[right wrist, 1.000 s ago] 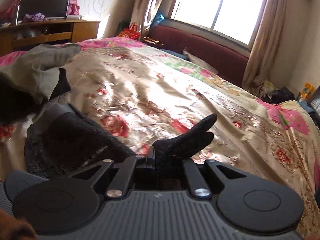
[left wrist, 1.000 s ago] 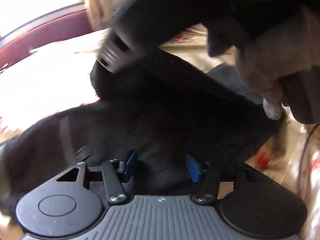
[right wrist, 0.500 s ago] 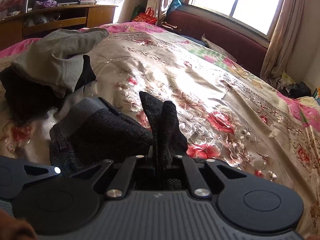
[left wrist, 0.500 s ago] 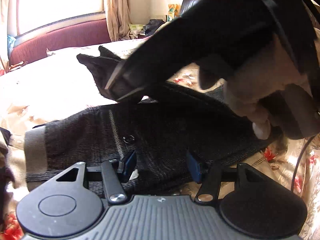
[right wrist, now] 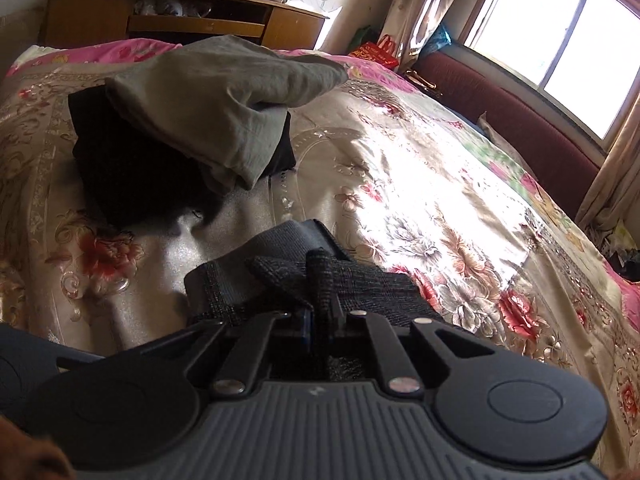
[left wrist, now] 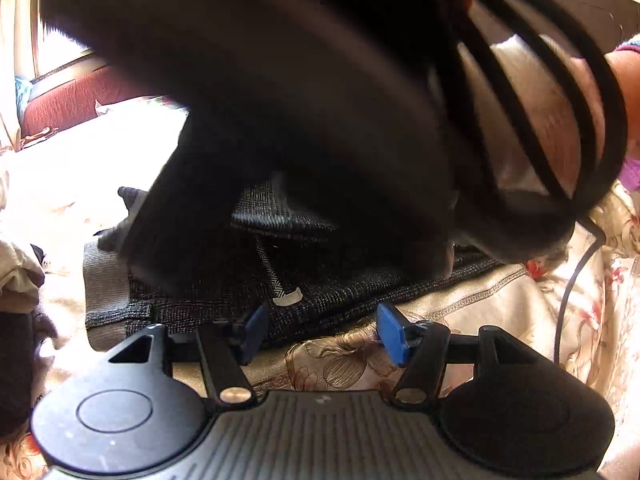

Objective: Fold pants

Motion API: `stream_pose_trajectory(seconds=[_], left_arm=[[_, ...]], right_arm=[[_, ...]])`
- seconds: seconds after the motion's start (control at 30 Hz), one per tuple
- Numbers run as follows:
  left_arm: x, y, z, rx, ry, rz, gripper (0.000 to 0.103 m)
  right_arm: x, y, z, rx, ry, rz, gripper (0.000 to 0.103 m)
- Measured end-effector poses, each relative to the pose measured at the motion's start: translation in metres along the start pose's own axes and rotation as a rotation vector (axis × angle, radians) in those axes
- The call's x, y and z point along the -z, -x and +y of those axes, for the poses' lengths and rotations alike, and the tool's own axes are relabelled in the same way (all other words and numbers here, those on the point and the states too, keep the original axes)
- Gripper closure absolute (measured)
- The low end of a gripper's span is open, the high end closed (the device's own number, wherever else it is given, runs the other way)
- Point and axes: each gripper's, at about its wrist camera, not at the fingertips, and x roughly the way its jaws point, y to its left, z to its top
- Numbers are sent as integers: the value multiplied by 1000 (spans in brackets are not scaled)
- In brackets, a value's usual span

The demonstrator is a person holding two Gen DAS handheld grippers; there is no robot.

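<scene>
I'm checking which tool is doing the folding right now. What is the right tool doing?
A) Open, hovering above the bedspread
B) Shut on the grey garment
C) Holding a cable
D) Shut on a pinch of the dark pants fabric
D: in the right wrist view the right tool is closed with a pinch of the dark pants standing up between its fingers.

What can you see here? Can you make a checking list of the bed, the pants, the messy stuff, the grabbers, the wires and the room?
Surface: floral bedspread, sunlit.
Job's things: dark pants lying on the bed, partly folded.
Clutter: grey garment on a black clothes pile.
Grippers: left gripper open, at the pants' near edge; right gripper shut on a pants end.
Cables: black cables looped by the right hand's device.
Surroundings: window, maroon sofa, wooden desk.
</scene>
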Motion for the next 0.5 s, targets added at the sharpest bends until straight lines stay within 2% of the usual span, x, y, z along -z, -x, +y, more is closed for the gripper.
stream_pose_trajectory(seconds=[0.13, 0.23, 0.3, 0.4, 0.5], left_arm=[[-5, 2, 17, -5, 41, -18, 30], [-5, 4, 21, 14, 72, -15, 30], [-2, 4, 20, 18, 61, -14, 29], [3, 5, 12, 15, 10, -9, 27], [5, 4, 8, 20, -13, 2, 27]], right_arm=[[-12, 10, -11, 28, -67, -59, 96], [-20, 11, -1, 0, -13, -123, 96], [-21, 3, 11, -33, 39, -106, 96], [-13, -12, 20, -99, 86, -29, 95], [-6, -9, 20, -148, 110, -3, 88]])
